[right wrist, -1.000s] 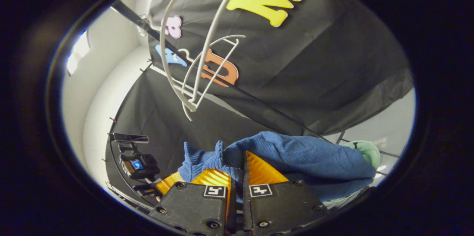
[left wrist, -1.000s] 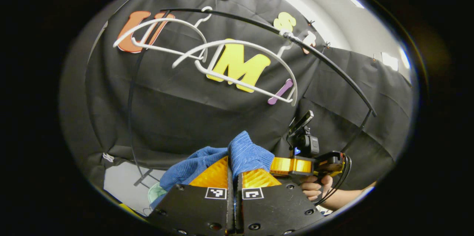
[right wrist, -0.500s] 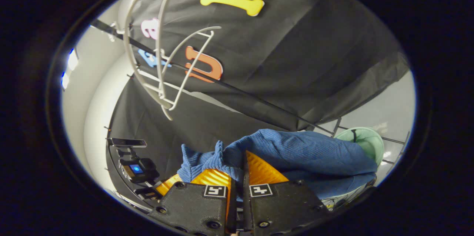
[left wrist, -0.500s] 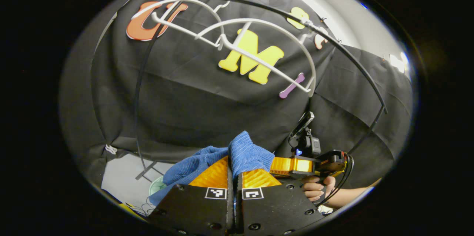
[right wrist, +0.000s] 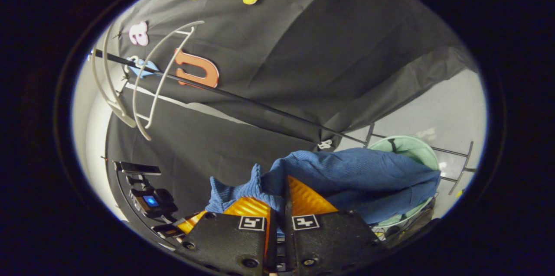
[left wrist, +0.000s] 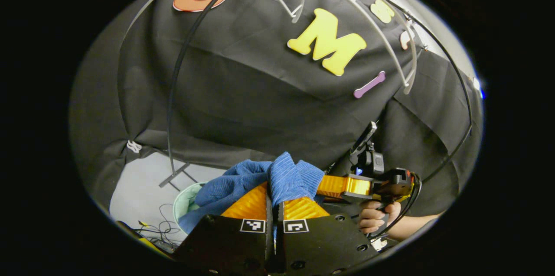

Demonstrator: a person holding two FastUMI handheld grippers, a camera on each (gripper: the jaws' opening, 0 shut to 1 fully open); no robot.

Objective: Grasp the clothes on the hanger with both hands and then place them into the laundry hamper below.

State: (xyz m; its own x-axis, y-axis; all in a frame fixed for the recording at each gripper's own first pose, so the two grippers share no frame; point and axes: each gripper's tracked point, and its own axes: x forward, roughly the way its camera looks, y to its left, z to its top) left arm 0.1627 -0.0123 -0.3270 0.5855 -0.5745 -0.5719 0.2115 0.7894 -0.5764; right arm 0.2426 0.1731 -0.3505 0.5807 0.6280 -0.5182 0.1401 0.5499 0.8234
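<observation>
A blue ribbed garment (left wrist: pixel 243 178) hangs between my two grippers, off the hangers. My left gripper (left wrist: pixel 273 189) is shut on one bunched edge of it. My right gripper (right wrist: pixel 279 187) is shut on another fold of the blue garment (right wrist: pixel 360 178), which drapes to the right over the pale green hamper (right wrist: pixel 405 146). In the left gripper view the hamper (left wrist: pixel 186 200) sits low on the floor, under the cloth. The right gripper (left wrist: pixel 347 186) also shows there, held by a hand (left wrist: pixel 375 219). Two bare white hangers (right wrist: pixel 138 89) hang on the black rail (right wrist: pixel 243 99).
The black rack's feet (right wrist: pixel 459 172) stand on the grey floor beside the hamper. Loose cables (left wrist: pixel 158 228) lie on the floor near the hamper. The white hangers (left wrist: pixel 381 37) sit high above, near the rail's arc (left wrist: pixel 182 72).
Both grippers have moved down with the garment: hangers and rail have risen in both views, and more of the hamper and floor shows. Both stay shut on the cloth.
</observation>
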